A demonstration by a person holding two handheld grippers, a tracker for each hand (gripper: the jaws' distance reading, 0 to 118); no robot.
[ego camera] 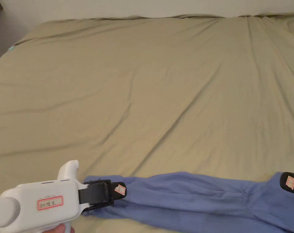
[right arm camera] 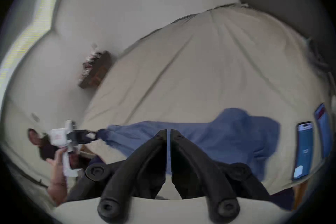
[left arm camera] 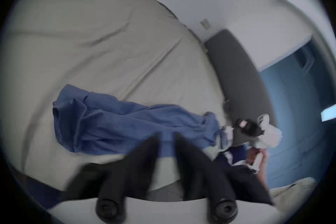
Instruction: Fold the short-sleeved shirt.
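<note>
The blue short-sleeved shirt lies bunched in a long strip along the near edge of the bed. My left gripper hovers at the shirt's left end. Its jaws stand apart in the blurred left gripper view, with the shirt beyond them and nothing between them. My right gripper is over the shirt's right part. In the right gripper view its jaws are closed to a thin slit, with the shirt behind. I cannot tell whether any cloth is pinched.
The olive bed sheet stretches wide and wrinkled beyond the shirt. Two phones lie on the bed to the right of the shirt. A dark grey headboard and a white wall border the bed.
</note>
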